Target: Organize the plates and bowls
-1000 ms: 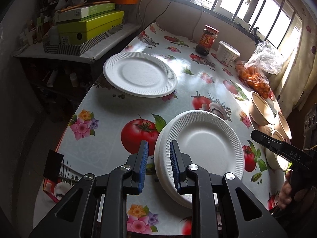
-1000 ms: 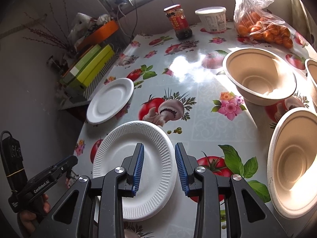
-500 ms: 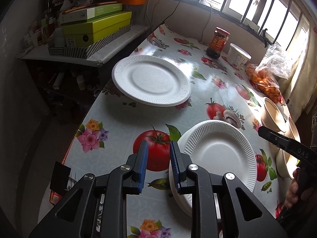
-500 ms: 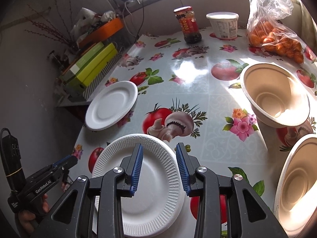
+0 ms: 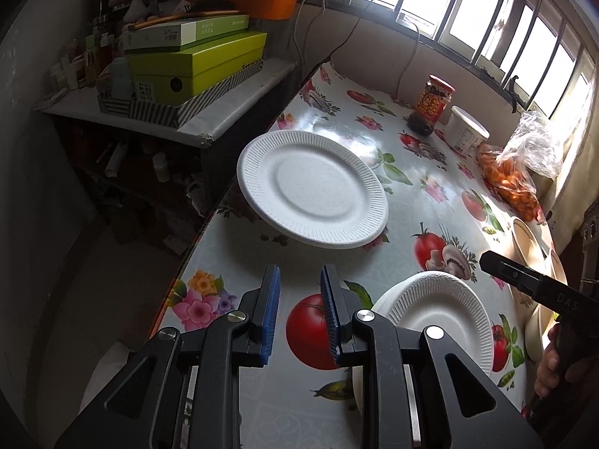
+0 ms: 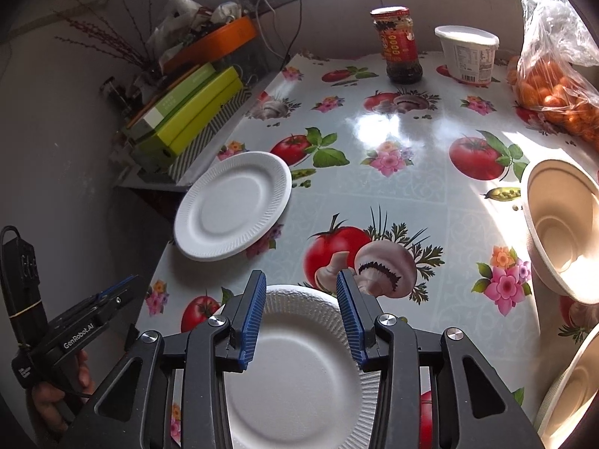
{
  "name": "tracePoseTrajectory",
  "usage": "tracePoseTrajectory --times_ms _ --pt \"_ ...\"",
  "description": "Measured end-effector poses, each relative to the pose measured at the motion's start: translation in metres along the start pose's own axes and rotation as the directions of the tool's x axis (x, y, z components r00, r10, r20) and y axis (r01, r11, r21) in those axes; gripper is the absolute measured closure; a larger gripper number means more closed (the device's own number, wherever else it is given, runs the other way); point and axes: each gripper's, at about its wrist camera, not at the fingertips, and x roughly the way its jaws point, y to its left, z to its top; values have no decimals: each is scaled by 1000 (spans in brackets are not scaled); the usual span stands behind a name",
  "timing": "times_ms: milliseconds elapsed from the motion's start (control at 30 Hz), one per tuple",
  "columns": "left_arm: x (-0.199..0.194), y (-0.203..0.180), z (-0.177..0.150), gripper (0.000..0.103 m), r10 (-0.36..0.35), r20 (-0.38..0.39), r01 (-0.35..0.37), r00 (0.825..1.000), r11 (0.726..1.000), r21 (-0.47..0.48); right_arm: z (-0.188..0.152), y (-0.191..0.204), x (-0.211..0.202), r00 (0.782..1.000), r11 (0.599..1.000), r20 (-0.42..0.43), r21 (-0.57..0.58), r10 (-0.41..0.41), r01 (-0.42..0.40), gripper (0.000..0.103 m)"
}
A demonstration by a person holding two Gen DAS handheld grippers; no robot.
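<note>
Right gripper (image 6: 301, 310) jaws have just been spreading, nothing between them, hanging over the near plate stack (image 6: 299, 366). Left gripper (image 5: 297, 314) jaws are slightly apart, empty, that stack just right of them. Foam plates look featherlight and bendy, so pinch the ribbed rim. Far plate (image 5: 312, 189) sits at the desk (image 6: 408, 172) left edge; bowls (image 6: 561, 224) on the right.

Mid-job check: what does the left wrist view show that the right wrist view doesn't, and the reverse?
Only left wrist: the barred window and the open left tool head-on above the tomato-print tablecloth.

Only right wrist: the open right tool over the near white foam plate, its jaws just opened wider, gripping nothing.

Both: the far white foam plate, the near plate, red-labelled sauce jar, white lidded tub, bag of oranges, beige bowls.
</note>
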Motion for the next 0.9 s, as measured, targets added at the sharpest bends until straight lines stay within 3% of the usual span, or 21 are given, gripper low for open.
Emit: tracePoseTrajectory --times_ms 567,900 --pt "32 33 41 80 -16 -23 15 1000 999 -44 43 14 42 997 999 -63 23 42 -40 64" --pt "51 45 57 80 -12 -46 11 999 999 -30 51 21 73 985 990 -131 99 115 -103 64"
